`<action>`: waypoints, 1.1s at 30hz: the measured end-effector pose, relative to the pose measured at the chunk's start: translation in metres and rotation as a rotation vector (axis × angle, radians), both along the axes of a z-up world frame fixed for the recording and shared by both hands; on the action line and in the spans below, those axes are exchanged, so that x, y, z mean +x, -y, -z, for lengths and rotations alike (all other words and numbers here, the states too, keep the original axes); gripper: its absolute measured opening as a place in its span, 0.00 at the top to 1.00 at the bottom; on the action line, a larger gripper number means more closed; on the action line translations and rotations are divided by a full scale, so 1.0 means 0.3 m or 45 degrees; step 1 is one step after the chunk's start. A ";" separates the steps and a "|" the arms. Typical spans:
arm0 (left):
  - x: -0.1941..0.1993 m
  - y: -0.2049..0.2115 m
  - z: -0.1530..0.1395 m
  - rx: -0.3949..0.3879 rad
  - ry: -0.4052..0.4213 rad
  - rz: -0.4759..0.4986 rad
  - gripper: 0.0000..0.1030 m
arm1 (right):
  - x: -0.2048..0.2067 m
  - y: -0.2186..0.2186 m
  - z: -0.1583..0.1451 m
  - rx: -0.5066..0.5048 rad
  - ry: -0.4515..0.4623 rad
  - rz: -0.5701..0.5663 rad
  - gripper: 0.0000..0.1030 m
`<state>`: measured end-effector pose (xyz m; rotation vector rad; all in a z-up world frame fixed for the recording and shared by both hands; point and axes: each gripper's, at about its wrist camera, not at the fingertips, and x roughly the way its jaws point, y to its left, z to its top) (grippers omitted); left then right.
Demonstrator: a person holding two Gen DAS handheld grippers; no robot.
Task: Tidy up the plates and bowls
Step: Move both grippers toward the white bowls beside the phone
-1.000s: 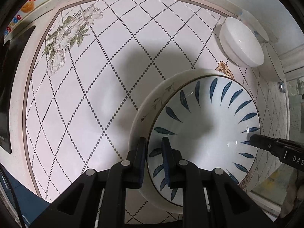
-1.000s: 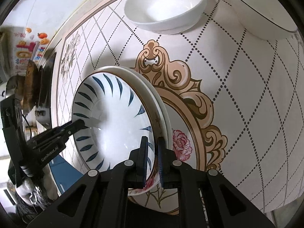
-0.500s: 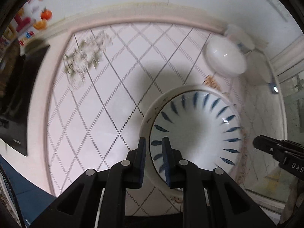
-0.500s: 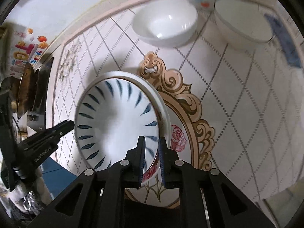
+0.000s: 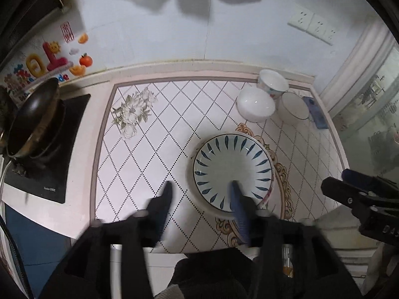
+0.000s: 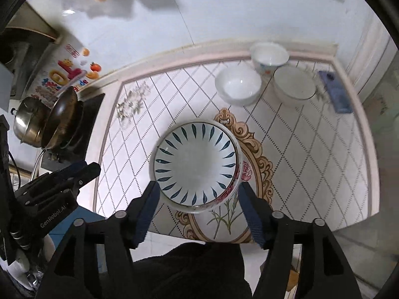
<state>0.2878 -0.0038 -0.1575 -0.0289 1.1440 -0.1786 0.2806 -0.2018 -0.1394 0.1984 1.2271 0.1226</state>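
A white plate with blue leaf marks (image 5: pixel 233 172) (image 6: pixel 195 164) lies stacked on a floral plate (image 6: pixel 234 191) on the tiled counter. My left gripper (image 5: pixel 201 186) hangs high above the stack's left rim. Its jaws are opening and the pads touch nothing. My right gripper (image 6: pixel 198 186) hovers high over the stack's near rim, jaws also opening, nothing gripped. Each gripper shows in the other's view: the right gripper (image 5: pixel 343 180), the left gripper (image 6: pixel 87 169). At the back right stand a white bowl (image 5: pixel 255 104) (image 6: pixel 238 87), a patterned bowl (image 5: pixel 273 83) (image 6: pixel 269 54) and a dark-rimmed bowl (image 5: pixel 294 107) (image 6: pixel 294 84).
A wok (image 5: pixel 32 119) sits on a black hob (image 5: pixel 45 172) at the left, with a steel pot (image 6: pixel 27 122) behind it. A blue phone (image 5: pixel 315 112) (image 6: pixel 336 92) lies by the right wall. The counter's front edge runs just below the stacked plates.
Both grippers were shut on the blue-leaf plate's rim; they have let go, spread their jaws and risen well above the counter. The plate stays on the floral plate.
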 end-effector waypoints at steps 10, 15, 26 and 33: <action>-0.133 -0.011 -0.097 -0.054 0.049 0.001 0.26 | -0.182 -0.020 -0.167 -0.043 0.093 0.038 0.14; -0.150 -0.001 -0.108 -0.067 0.044 -0.019 0.26 | -0.217 -0.008 -0.186 -0.017 0.090 0.038 0.14; 0.068 0.122 -0.077 -0.021 0.105 -0.089 0.26 | 0.007 0.177 -0.049 0.155 0.033 0.057 0.13; 0.440 0.277 0.074 0.029 0.047 -0.105 0.26 | 0.371 0.394 0.125 0.215 0.003 0.153 0.13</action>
